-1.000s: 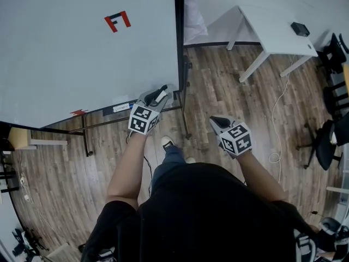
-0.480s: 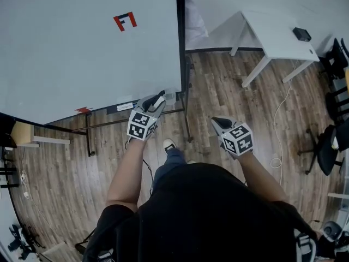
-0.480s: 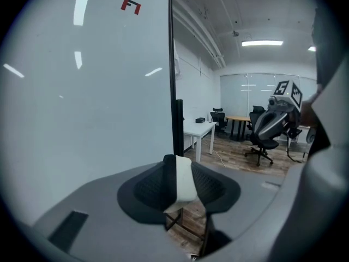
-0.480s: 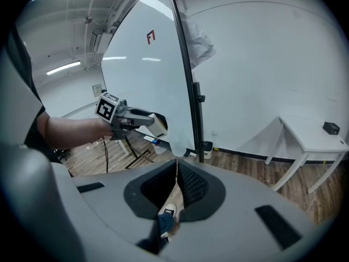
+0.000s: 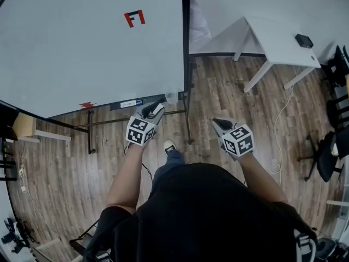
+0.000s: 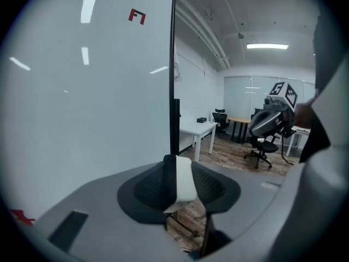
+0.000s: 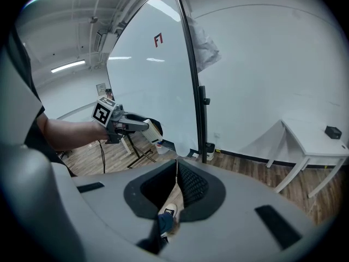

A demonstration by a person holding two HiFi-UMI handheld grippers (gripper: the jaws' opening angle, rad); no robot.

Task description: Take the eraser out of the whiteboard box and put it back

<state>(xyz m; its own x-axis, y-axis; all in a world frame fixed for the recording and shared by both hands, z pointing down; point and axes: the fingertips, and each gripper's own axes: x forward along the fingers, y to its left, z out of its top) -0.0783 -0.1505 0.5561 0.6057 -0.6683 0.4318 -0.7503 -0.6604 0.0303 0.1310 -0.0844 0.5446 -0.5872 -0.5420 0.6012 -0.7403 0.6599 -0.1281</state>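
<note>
Already the eraser (image 6: 184,182) is out of the box (image 5: 171,97): the left gripper (image 5: 151,111) has its jaws clamped on it, white side and dark side pinched between them. It sits in the air near the lower right corner of the whiteboard (image 5: 92,48), close to the box but not touching it. The box hangs at that corner, by the board's dark edge post; I cannot tell what is inside it. The right gripper (image 7: 176,187) hangs lower over the wooden floor (image 5: 229,91), well apart, its jaws pressed together on nothing. So, I judge, the taking-out half is done; returning the eraser remains.
</note>
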